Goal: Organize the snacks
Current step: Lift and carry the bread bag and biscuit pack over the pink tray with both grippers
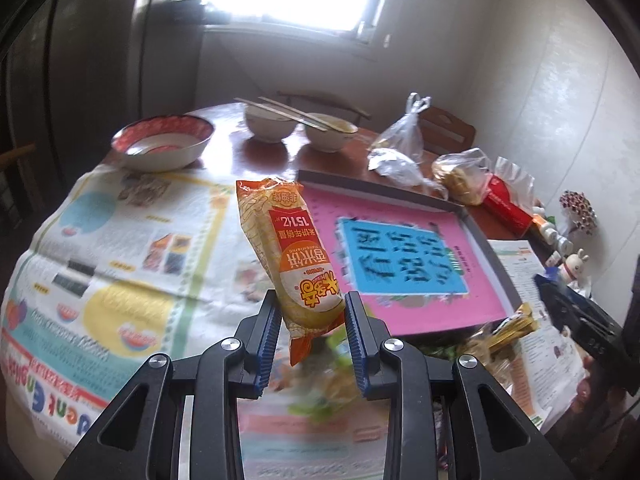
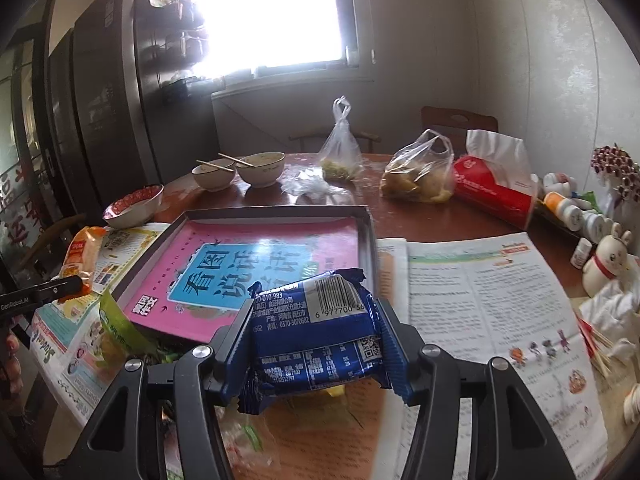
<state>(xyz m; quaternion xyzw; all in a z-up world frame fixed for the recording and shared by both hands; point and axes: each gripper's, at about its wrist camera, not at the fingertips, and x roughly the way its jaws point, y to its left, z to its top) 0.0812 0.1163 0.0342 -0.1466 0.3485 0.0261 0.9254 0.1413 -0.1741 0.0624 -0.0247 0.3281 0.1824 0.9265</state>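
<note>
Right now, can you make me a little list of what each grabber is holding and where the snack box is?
left gripper: shut on the orange snack pack, held up above the newspaper
right gripper: shut on the blue snack pack, barcode side facing up
tray: shallow grey box with a pink book lying inside, no snacks in it yet
loose snacks: a green packet lying by the tray's near corner
behind the tray: two small bowls with chopsticks, plastic bags, a red tissue pack
</note>
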